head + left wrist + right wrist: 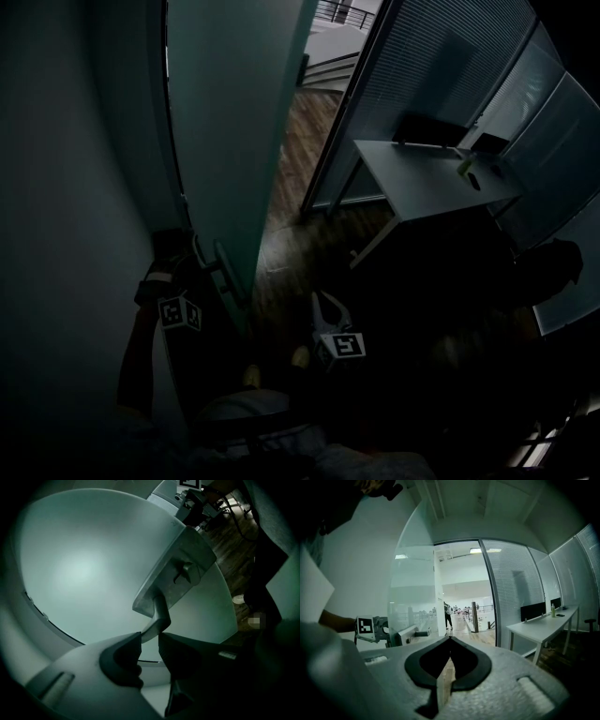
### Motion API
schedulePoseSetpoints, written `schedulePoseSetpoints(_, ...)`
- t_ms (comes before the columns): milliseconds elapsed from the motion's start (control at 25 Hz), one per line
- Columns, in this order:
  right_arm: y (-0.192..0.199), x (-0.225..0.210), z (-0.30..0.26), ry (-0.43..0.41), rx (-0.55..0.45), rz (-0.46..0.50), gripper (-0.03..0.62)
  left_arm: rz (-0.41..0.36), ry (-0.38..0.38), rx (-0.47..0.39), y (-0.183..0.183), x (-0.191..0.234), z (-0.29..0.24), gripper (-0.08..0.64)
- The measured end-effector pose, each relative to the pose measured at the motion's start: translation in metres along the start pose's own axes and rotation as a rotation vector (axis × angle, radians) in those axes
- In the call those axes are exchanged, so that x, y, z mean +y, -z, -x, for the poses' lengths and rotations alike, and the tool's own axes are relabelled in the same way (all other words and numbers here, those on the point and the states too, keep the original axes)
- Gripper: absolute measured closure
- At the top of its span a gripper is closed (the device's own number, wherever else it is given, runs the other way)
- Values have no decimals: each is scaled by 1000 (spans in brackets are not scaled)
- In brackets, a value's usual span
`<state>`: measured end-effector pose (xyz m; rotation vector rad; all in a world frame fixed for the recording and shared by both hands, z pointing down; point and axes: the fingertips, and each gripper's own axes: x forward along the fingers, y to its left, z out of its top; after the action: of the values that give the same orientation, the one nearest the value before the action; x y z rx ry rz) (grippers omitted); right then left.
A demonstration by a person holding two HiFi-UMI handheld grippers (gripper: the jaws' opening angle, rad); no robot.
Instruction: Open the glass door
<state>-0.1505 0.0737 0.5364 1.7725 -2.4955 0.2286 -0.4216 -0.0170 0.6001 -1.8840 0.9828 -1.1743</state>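
The frosted glass door [234, 112] stands partly swung open, its edge towards the doorway. My left gripper [208, 267] is at the door's metal lever handle [225, 272]. In the left gripper view the lever [161, 613] comes down from its metal plate [183, 569] and passes between the two dark jaw tips of the left gripper [150, 639], which are shut on it. My right gripper [322, 302] hangs apart from the door, lower and to the right. Its jaws [450, 641] meet at the tips with nothing between them. From there the door [412, 597] and the left gripper [382, 631] show at the left.
A plain wall [66, 187] lies left of the door. Wooden floor [300, 141] runs through the doorway, with a blinds-covered glass partition [422, 66] on its right. A white desk [431, 178] with a bottle [464, 167] stands right. A distant person [448, 613] is in the corridor beyond.
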Motion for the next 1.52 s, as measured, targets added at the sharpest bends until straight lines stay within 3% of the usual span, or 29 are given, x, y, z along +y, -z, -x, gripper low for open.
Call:
schedulePoseSetpoints(360, 1, -4, 3, 0, -6, -3, 589, 2, -8, 25, 5, -4, 1, 442)
schedulePoseSetpoints(640, 3, -4, 5, -1, 0, 0, 589, 49, -9, 15, 3, -4, 3, 437)
schedulePoseSetpoints(840, 3, -5, 5, 1, 2, -7, 589, 94, 58, -15, -2, -18, 6, 299)
schedulePoseSetpoints(960, 5, -5, 4, 2, 5, -7, 589, 85, 63, -15, -1, -23, 7, 262)
schedulePoseSetpoints(1120, 6, -4, 2, -1, 9, -5, 589, 105, 60, -19, -1, -22, 12, 264)
schedulePoseSetpoints(1240, 7, -2, -2, -6, 11, -6, 589, 216, 46, -46, -3, -17, 17, 298)
schedulePoseSetpoints(1520, 8, 6, -8, -20, 11, -9, 590, 605, -21, -147, -13, 1, 46, 430)
